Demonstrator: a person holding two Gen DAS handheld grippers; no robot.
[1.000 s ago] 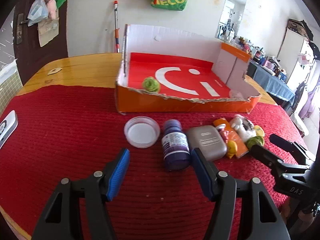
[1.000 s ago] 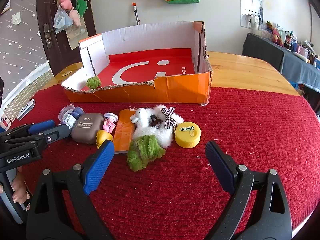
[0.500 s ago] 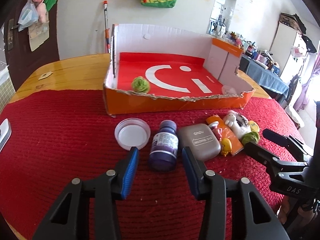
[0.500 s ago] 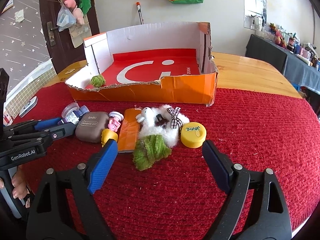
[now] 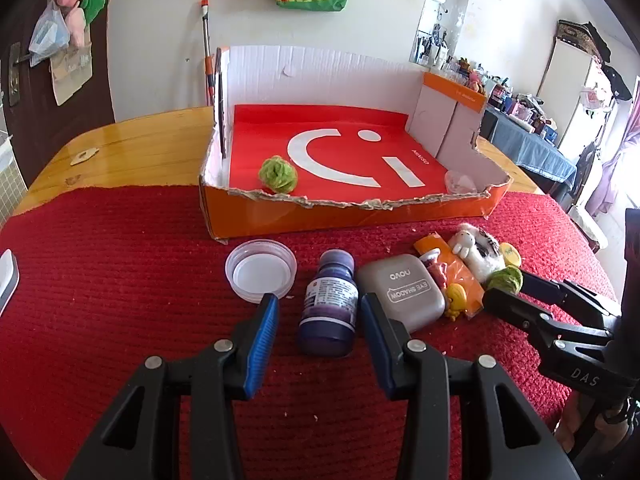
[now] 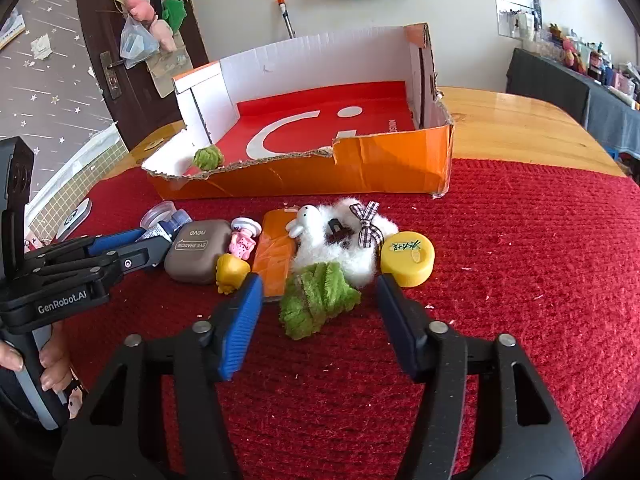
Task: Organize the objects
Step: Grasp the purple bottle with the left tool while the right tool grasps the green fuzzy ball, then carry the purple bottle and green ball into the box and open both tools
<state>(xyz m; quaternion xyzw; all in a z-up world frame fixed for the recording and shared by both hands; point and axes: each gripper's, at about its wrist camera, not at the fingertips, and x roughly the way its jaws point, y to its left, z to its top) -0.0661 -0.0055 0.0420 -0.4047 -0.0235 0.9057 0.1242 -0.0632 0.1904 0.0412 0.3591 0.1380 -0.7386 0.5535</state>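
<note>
Black clamp-style grippers (image 5: 318, 330) (image 6: 318, 312), blue ribbed pads, silver screws, white "GenRobot.AI" and "DAS" lettering.

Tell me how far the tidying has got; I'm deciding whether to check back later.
Barely begun. Done: one fuzzy green ball lies in the orange cardboard box. In hand: the left claw has just been closing around the purple bottle, the right claw around the green fuzzy piece; neither pad touches yet. Left: grey eye-shadow case, yellow cap, white plush sheep, clear lid.
</note>
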